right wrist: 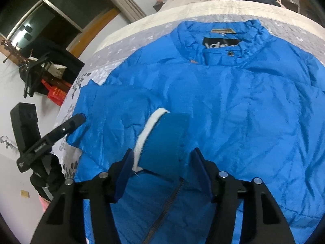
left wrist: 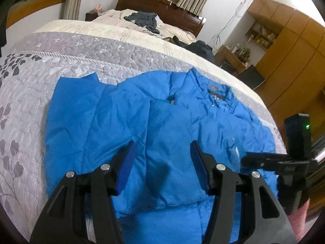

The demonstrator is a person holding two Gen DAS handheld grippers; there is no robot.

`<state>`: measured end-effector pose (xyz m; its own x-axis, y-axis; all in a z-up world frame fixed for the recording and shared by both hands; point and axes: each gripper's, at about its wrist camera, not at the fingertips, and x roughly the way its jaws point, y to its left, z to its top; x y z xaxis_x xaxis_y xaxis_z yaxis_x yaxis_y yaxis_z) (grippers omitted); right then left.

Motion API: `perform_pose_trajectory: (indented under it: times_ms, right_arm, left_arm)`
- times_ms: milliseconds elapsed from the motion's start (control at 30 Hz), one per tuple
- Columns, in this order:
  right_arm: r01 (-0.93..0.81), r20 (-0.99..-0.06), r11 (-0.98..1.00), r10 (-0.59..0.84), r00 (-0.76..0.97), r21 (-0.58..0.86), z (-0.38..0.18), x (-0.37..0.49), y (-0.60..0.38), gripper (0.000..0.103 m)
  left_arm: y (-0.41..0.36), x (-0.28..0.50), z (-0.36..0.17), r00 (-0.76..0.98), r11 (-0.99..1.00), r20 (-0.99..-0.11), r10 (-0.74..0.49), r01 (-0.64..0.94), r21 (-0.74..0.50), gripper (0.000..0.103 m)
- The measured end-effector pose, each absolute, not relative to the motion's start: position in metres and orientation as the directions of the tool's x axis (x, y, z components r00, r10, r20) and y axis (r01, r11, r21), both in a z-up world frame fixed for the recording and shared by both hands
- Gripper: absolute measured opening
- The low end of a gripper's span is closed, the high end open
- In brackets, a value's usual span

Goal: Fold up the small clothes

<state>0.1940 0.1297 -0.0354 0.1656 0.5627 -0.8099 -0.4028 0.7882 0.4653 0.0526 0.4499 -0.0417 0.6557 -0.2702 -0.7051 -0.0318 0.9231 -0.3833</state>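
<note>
Above the blue jacket (left wrist: 126, 113), both grippers (left wrist: 162, 162) (right wrist: 162, 170) gape.

1. The puffy jacket (right wrist: 223, 101) is bright blue all over.
2. Its cuff (right wrist: 162, 140), low in the middle of the right wrist view, is a darker blue-green with a white edge.
3. The label (right wrist: 220, 43) inside the collar, near the top of that view, is black with white letters.
4. The bedspread (left wrist: 26, 105) is light grey with dark grey leaves and small white flowers.
5. Further up, the bedspread has a cream band (left wrist: 105, 30).
6. The headboard (left wrist: 162, 10) at the top of the left wrist view is dark brown.
7. The cupboards (left wrist: 292, 46) on the right side there are yellow-brown.
8. The left gripper (left wrist: 162, 162) is black with dark blue pads (left wrist: 127, 166).
9. The right gripper (right wrist: 162, 170) is black with dark blue pads too.
</note>
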Motion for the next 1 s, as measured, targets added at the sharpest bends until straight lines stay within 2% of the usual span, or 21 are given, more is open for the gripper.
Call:
perform_pose_trajectory:
  times_ms: [100, 167, 233, 567, 733, 1000]
  right_arm:
    - [-0.413, -0.815, 0.791, 0.554, 0.171, 0.452, -0.038, 0.194, 0.138, 0.044]
    - [-0.418, -0.805, 0.782, 0.568, 0.171, 0.462, -0.037, 0.194, 0.139, 0.023]
    - [-0.417, -0.789, 0.762, 0.596, 0.152, 0.496, -0.037, 0.194, 0.139, 0.018]
    - [-0.436, -0.728, 0.749, 0.635, 0.258, 0.499, 0.015, 0.188, 0.101, 0.016]
    - [-0.393, -0.72, 0.796, 0.594, 0.358, 0.46, 0.04, 0.192, 0.051, 0.016]
    - [-0.276, -0.716, 0.857, 0.516, 0.471, 0.435, 0.051, 0.2, -0.031, 0.016]
  left_arm:
    - [0.452, 0.051, -0.037, 0.665, 0.923, -0.699, -0.264, -0.037, -0.384, 0.057]
    - [0.455, 0.05, -0.034, 0.672, 0.922, -0.694, -0.258, -0.045, -0.386, 0.059]
    - [0.459, 0.048, -0.031, 0.68, 0.918, -0.686, -0.259, -0.049, -0.395, 0.059]
    - [0.467, 0.036, -0.009, 0.729, 0.92, -0.643, -0.234, -0.047, -0.389, 0.06]
    - [0.459, 0.034, -0.006, 0.73, 0.926, -0.64, -0.238, -0.028, -0.377, 0.06]
    - [0.443, 0.037, -0.002, 0.73, 0.938, -0.642, -0.234, -0.004, -0.346, 0.06]
